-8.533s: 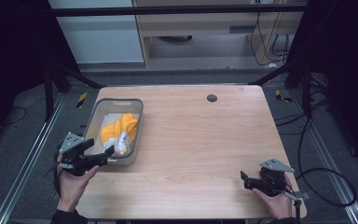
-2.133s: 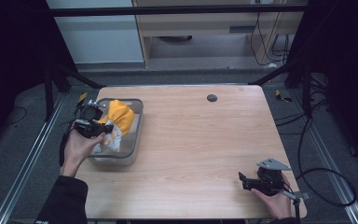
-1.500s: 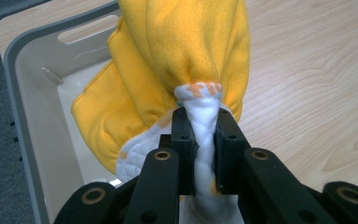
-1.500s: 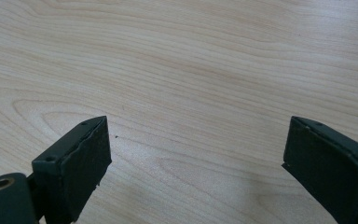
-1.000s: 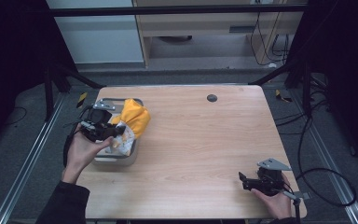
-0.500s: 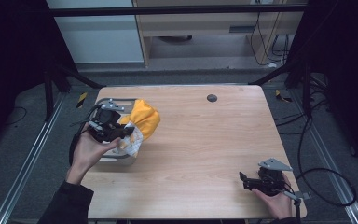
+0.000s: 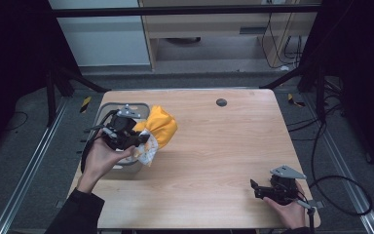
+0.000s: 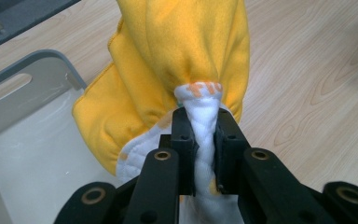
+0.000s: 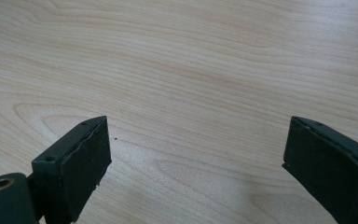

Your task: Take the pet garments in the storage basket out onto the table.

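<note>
1. Left tongs (image 7: 137, 140), at the left of the high view, pinch a yellow and white cloth (image 7: 158, 130); in the left gripper view the black jaws squeeze a bunched white fold of the cloth (image 8: 182, 70) between them.
2. Yellow fabric hangs beyond the jaws, over the right rim of a grey bin (image 7: 121, 168) and the wood just beside it.
3. In the left gripper view the bin (image 8: 37, 70) fills the lower left, its pale floor bare under the cloth.
4. Right tongs (image 7: 254, 187), at the lower right of the high view, are spread wide with nothing between them.
5. The right gripper view shows these tongs (image 9: 196, 158) low over the table (image 9: 191, 56), a jaw at each lower corner.
6. A small dark round spot (image 7: 221, 102) sits on the table (image 7: 224, 156) near its far edge, well apart from the cloth.
</note>
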